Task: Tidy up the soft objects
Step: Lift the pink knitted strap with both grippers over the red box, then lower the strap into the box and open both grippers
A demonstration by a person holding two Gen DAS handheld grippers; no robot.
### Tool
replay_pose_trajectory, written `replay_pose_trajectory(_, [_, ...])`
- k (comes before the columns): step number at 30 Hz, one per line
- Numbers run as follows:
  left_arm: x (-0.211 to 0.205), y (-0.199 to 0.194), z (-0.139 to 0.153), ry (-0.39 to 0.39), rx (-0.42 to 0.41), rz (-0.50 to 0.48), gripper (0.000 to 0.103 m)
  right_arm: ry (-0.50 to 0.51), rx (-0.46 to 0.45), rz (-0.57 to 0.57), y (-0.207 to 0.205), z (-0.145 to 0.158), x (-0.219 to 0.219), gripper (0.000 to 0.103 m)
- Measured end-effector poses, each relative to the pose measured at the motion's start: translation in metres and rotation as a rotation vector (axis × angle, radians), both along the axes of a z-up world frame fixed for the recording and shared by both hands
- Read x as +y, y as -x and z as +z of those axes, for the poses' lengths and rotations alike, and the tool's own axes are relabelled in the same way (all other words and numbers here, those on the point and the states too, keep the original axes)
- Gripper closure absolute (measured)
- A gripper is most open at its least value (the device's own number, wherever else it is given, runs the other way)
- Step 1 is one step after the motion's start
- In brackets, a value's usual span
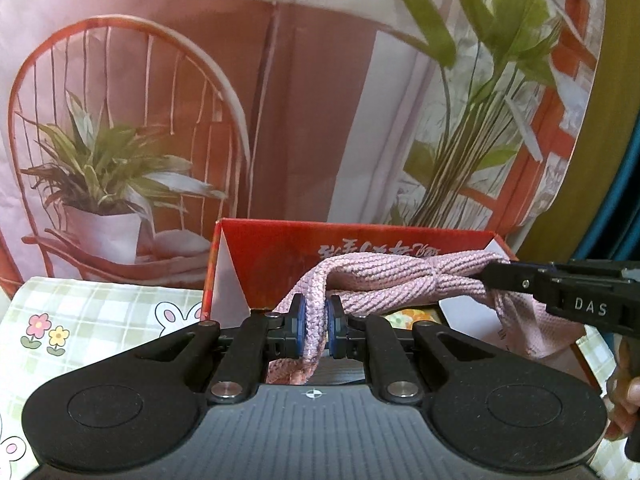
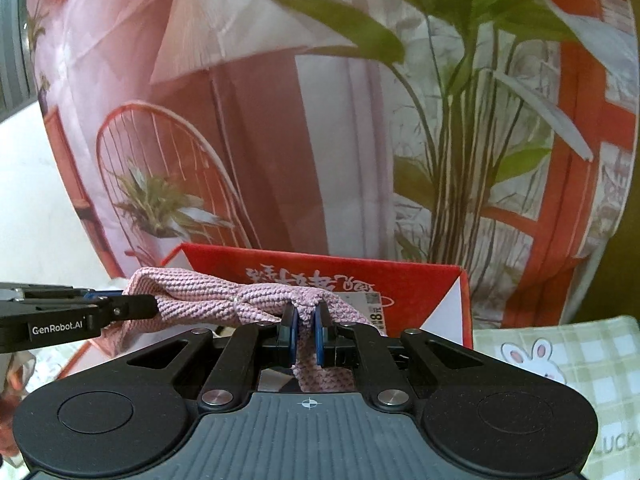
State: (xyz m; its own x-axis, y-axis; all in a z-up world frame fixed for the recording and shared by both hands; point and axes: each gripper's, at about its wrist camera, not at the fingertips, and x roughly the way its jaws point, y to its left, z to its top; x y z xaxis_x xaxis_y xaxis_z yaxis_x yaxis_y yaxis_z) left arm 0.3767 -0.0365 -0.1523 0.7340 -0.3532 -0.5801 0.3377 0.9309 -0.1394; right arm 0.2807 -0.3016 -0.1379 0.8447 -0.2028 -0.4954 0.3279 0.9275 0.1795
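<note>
A pink knitted cloth (image 1: 400,276) hangs stretched between both grippers, above the open red cardboard box (image 1: 276,256). My left gripper (image 1: 316,322) is shut on one end of the cloth. My right gripper (image 2: 305,320) is shut on the other end; the cloth (image 2: 208,294) bunches and twists between them. In the left wrist view the right gripper (image 1: 486,276) enters from the right, clamped on the cloth. In the right wrist view the left gripper (image 2: 154,306) enters from the left, also clamped on it. The red box (image 2: 424,284) stands just behind the cloth.
A green plaid tablecloth (image 1: 100,312) with rabbit and flower prints covers the table; it also shows in the right wrist view (image 2: 560,356). A printed backdrop (image 1: 280,100) with a chair, lamp and plants rises right behind the box. A hand (image 1: 624,396) holds the right gripper.
</note>
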Motion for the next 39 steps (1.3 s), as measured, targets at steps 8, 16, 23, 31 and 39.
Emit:
replay_pose_trajectory(8, [-0.004, -0.007, -0.010, -0.029, 0.019, -0.016, 0.091, -0.014, 0.046, -0.006, -0.011, -0.011, -0.009, 0.095])
replay_pose_trajectory(16, [0.002, -0.002, -0.006, -0.037, -0.007, 0.007, 0.048, 0.038, 0.053, -0.016, -0.007, -0.011, -0.006, 0.082])
replay_pose_trajectory(23, [0.005, 0.018, 0.010, -0.056, -0.040, 0.000, 0.037, 0.072, 0.052, -0.016, 0.011, -0.002, -0.001, 0.060])
replay_pose_trajectory(31, [0.005, 0.057, 0.025, -0.074, -0.071, -0.030, 0.024, 0.094, 0.049, -0.004, 0.040, 0.007, 0.017, 0.026])
replay_pose_trajectory(39, [0.013, 0.095, 0.028, -0.060, -0.049, -0.014, 0.004, 0.056, 0.043, 0.003, 0.077, 0.013, 0.036, 0.001])
